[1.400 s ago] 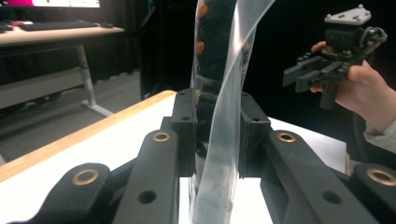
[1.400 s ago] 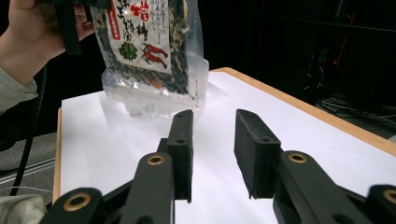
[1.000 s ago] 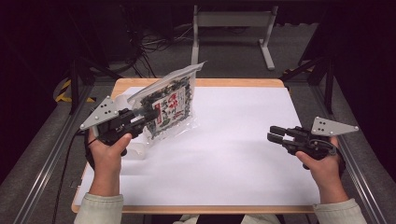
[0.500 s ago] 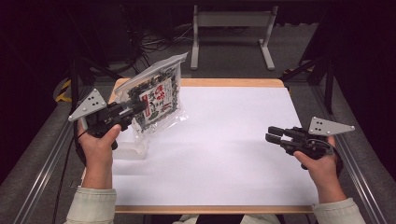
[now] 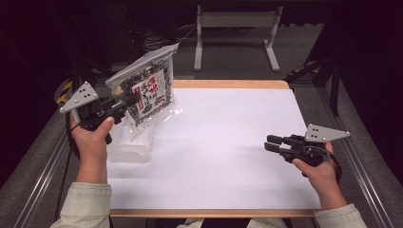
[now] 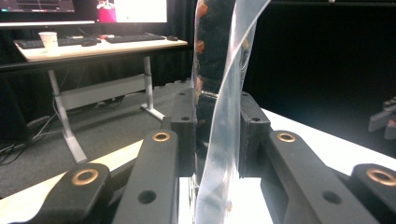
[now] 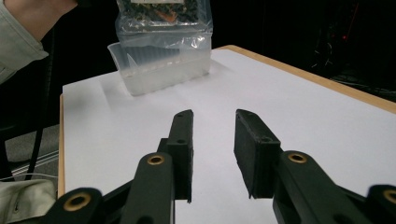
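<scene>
Clear bag (image 5: 145, 92), one, clamped by left gripper (image 5: 124, 102); one tub (image 5: 127, 148).

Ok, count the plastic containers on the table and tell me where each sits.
1. A clear tub sits near the table's left edge, just below the bag that the left hand-held gripper holds over it. The bag and hand partly cover it from above.

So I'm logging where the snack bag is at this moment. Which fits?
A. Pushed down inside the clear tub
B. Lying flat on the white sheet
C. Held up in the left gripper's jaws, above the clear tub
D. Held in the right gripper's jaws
C: the left gripper has its jaws closed on the bag, which hangs over the clear tub; the right gripper is open with nothing between its jaws.
</scene>
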A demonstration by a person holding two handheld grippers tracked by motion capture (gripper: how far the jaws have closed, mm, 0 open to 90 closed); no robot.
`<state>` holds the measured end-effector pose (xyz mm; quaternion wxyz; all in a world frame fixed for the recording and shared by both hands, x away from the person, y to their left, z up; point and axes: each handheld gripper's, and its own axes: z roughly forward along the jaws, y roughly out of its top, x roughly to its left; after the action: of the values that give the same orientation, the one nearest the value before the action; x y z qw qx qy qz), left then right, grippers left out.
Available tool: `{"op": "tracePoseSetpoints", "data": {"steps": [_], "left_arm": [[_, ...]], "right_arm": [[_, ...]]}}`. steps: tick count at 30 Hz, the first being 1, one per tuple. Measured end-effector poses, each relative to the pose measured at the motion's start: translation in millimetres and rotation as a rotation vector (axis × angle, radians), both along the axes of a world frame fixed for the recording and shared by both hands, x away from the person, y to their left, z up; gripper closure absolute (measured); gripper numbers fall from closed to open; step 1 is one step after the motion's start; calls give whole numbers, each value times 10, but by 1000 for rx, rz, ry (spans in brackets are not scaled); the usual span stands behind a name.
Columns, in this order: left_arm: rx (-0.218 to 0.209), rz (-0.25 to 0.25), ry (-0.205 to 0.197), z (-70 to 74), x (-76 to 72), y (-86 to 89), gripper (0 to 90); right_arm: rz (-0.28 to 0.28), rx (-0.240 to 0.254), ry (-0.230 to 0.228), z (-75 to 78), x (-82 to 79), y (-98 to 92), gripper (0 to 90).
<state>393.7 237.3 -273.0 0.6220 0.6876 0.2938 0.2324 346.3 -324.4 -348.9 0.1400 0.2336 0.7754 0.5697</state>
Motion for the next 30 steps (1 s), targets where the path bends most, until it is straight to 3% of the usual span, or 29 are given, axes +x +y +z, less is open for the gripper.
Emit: {"op": "tracePoseSetpoints", "data": {"steps": [18,30], "left_arm": [[0,60,-1,-47,119,463,736],[8,102,9,-200,139,637,736]], "right_arm": [[-58,-2,26,-80,-154,-136,682],[-50,5,24,-89,-132,-102,681]]}}
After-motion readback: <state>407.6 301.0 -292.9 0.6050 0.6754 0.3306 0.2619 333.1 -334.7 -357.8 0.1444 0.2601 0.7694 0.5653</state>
